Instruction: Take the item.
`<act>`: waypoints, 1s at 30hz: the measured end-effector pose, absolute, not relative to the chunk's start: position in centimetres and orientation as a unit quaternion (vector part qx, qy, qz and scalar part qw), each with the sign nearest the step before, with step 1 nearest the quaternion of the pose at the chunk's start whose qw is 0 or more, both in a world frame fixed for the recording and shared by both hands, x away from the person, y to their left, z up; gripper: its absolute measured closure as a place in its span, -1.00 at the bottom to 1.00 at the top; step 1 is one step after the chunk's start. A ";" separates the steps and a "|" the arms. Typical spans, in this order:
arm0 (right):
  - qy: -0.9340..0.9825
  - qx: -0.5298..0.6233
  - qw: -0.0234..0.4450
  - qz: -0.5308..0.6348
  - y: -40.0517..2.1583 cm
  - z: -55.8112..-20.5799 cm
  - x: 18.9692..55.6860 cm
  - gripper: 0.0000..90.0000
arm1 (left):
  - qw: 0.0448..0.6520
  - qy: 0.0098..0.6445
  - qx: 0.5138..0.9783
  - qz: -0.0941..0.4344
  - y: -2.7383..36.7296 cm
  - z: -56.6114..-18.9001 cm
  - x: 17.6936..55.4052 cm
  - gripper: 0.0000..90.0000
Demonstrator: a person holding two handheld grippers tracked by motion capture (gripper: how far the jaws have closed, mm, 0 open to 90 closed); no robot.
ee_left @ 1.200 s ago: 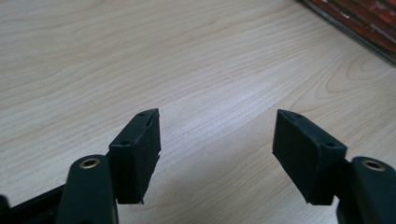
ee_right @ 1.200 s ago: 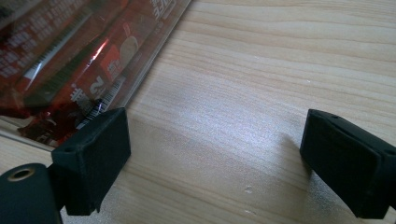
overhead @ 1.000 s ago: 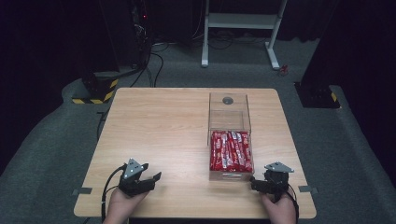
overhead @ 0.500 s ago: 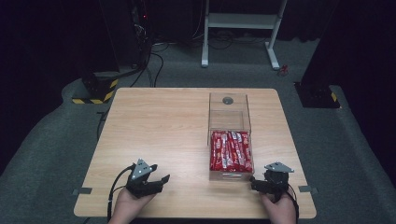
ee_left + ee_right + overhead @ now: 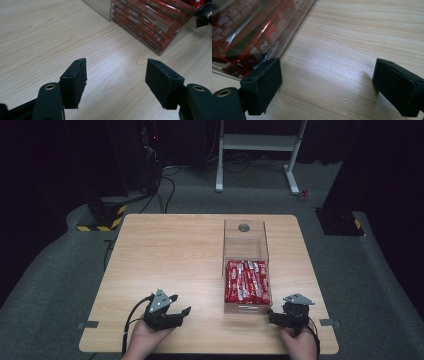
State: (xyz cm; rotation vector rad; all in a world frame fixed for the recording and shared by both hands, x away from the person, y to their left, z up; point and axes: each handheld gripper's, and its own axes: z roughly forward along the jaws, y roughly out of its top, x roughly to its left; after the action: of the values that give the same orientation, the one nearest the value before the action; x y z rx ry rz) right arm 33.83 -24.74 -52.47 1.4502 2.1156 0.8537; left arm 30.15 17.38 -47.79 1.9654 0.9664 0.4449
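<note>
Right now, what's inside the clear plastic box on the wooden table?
The clear plastic box holds red snack packets stacked in its near half; its far half looks empty. Lower packets are mostly covered.

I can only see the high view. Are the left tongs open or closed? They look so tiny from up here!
Observer: Open. In the left gripper view the left tongs stand wide apart over bare wood.
Operator: And the right ones?
Observer: The right tongs are open too, with nothing between them.
Operator: What are the red things in the clear box?
Observer: Long red wrapped bars, stacked in layers against the clear wall.
</note>
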 end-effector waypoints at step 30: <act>0.764 0.523 0.217 0.309 -24.7 -52.5 33.8 -0.79 | 0.470 0.358 0.791 0.162 13.8 -46.0 30.8 -0.25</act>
State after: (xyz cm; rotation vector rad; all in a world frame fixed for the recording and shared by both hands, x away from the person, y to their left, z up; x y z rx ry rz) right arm 33.81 -24.73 -52.46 1.4476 2.1169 0.8552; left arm 30.81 13.79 -45.98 1.9378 0.8770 0.3960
